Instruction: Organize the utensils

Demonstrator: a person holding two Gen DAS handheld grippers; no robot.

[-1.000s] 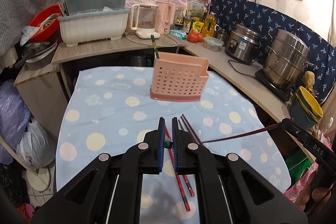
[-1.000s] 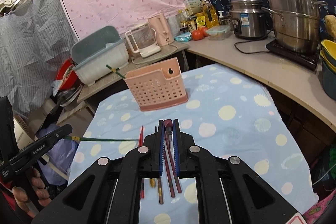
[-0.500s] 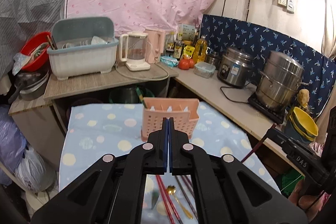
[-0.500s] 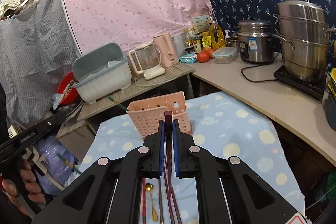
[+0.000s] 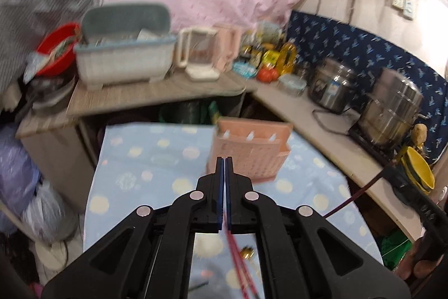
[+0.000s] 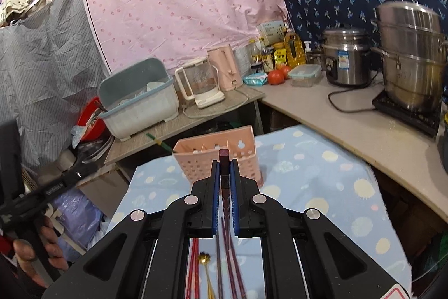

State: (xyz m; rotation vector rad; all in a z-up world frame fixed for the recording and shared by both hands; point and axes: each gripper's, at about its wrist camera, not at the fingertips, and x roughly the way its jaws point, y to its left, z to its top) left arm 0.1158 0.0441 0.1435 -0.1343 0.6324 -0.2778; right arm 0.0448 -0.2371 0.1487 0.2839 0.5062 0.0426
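A pink perforated utensil holder (image 5: 252, 159) (image 6: 190, 161) stands on the blue dotted tablecloth (image 5: 140, 173) (image 6: 322, 187). A green chopstick (image 6: 156, 140) leans out of its left side. My right gripper (image 6: 224, 161) (image 5: 387, 173) is shut on a dark red chopstick (image 6: 224, 153) (image 5: 350, 201), held above the cloth short of the holder. My left gripper (image 5: 224, 159) (image 6: 92, 167) is shut, and I see nothing between its pads. Red chopsticks (image 6: 194, 265) (image 5: 238, 257), a gold spoon (image 6: 202, 259) (image 5: 247, 252) and dark chopsticks (image 6: 221, 265) lie on the cloth below the grippers.
An L-shaped counter (image 6: 350, 131) wraps the table's far and right sides. It carries a dish rack (image 6: 140, 102), kettles (image 6: 201, 86), bottles, tomatoes, a rice cooker (image 6: 347, 60) and a steamer pot (image 6: 411, 55). Yellow bowls (image 5: 420, 170) sit at the right. Plastic bags (image 5: 16, 167) lie left of the table.
Both grippers have risen and drawn back from the utensils on the cloth. The left jaws have closed fully. The green chopstick seen at the left gripper's tip a second ago no longer shows there.
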